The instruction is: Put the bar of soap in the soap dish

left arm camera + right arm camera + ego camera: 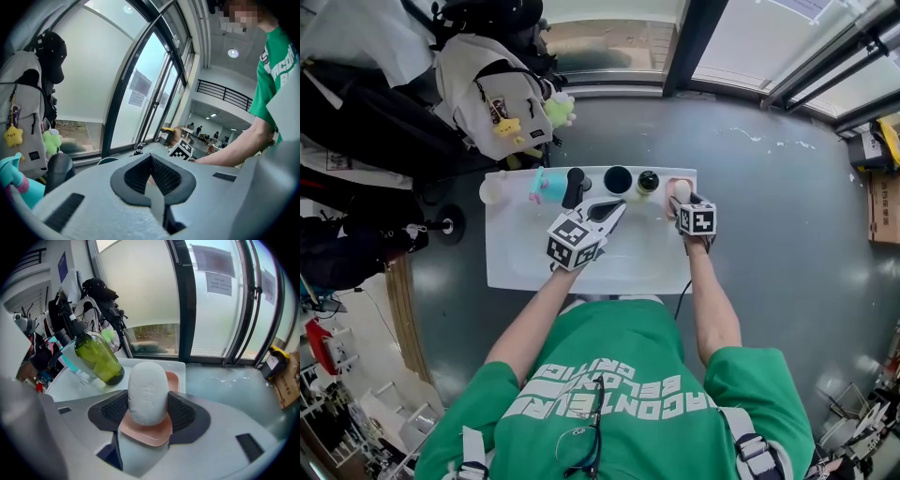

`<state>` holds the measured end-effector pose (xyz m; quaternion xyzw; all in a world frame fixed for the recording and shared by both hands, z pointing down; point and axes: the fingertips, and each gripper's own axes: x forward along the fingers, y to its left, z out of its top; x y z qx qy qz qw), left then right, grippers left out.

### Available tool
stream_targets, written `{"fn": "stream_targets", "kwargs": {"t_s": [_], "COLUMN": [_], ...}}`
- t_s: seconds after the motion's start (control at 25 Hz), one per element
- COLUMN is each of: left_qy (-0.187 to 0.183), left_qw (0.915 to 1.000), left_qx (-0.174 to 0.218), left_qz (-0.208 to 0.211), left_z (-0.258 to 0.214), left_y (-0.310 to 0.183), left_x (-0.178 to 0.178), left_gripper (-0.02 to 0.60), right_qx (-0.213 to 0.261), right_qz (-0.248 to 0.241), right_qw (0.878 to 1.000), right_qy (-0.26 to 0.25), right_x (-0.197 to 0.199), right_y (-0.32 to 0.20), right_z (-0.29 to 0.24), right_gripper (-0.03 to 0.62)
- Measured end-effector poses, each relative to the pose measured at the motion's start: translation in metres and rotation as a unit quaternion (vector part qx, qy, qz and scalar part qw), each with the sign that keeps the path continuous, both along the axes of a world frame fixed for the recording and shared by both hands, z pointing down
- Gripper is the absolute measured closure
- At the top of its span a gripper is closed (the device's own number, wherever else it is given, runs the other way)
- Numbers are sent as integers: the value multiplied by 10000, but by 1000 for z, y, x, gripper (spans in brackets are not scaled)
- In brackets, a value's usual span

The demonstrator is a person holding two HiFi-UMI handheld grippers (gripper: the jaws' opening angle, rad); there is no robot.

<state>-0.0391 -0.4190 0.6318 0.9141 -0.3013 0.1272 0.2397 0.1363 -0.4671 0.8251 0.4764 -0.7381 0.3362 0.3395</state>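
Note:
A white oval bar of soap (147, 390) stands on end between the pads of my right gripper (147, 416), which is shut on it. Its lower end is over or on a pink soap dish (146, 432); I cannot tell whether they touch. In the head view the soap (682, 190) and the dish (671, 185) are at the far right corner of the white table (628, 262), under my right gripper (683, 201). My left gripper (614, 208) hovers over the table's middle. Its jaws (151, 180) are shut with nothing held.
Along the table's far edge stand a green bottle (648, 181), a dark round cup (618, 179), a black object (575, 186), a teal item (546, 185) and a pale cup (491, 190). The green bottle (98, 357) is just left of the dish. A white backpack (492, 94) hangs behind.

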Motion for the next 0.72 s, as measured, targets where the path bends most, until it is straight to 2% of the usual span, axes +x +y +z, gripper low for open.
{"fn": "stream_targets", "kwargs": {"t_s": [0.36, 0.72], "left_qy": [8, -5], "left_qw": [9999, 9998], "left_qx": [-21, -19], "left_qz": [-124, -222], "left_z": [2, 2], "left_y": [0, 2], "left_x": [-7, -17], "left_gripper": [574, 574], "right_qx": [-40, -70], "right_qz": [42, 198], "right_qw": [9990, 9991], "right_qy": [436, 365], "right_x": [-1, -2], "right_y": [-3, 0], "right_z": [6, 10], "right_gripper": [333, 333]}}
